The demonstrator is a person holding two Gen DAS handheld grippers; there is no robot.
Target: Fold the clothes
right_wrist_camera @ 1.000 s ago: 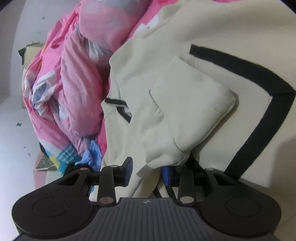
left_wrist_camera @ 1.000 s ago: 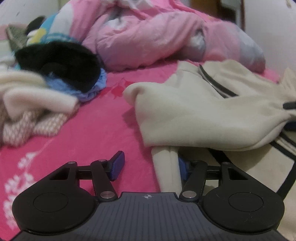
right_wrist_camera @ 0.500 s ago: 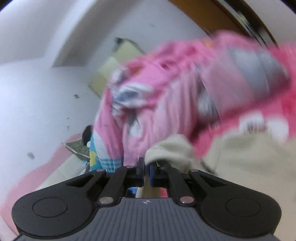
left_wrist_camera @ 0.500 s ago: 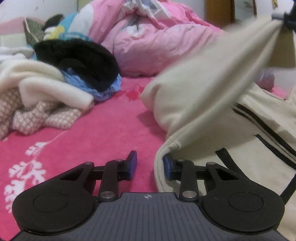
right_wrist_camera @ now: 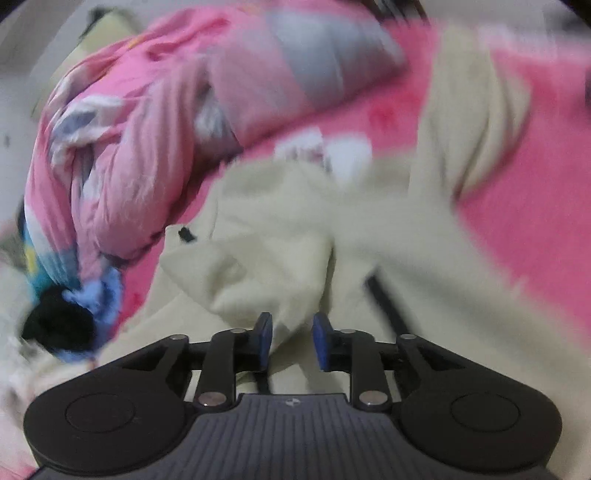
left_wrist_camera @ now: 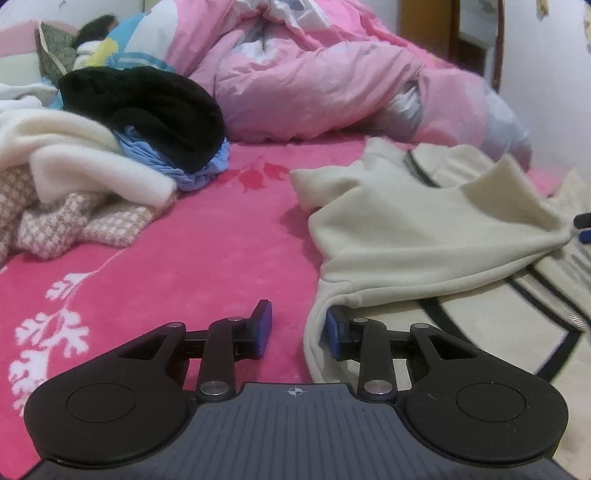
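Observation:
A cream sweatshirt with black stripes [left_wrist_camera: 424, 236] lies on the pink bedsheet [left_wrist_camera: 203, 240], one sleeve folded over its body. My left gripper [left_wrist_camera: 299, 330] sits low at the garment's near left hem. Its jaws stand apart, with the hem edge just inside the right pad and no squeeze on it. In the blurred right wrist view, my right gripper [right_wrist_camera: 291, 339] hovers over the cream sweatshirt [right_wrist_camera: 295, 229]. Its jaws are opening, cloth shows in the gap below them, and the pads do not press on it. Its fingertips [left_wrist_camera: 583, 229] peek in at the sleeve's end.
A heap of clothes [left_wrist_camera: 92, 177] with a black garment [left_wrist_camera: 147, 107] on top lies at the left. A crumpled pink quilt [left_wrist_camera: 314, 81] runs along the back of the bed. Wooden furniture [left_wrist_camera: 424, 26] stands behind it.
The right gripper shut on the sleeve, lifted it up and across, and has now let it drop onto the body. The left jaws narrowed at the hem.

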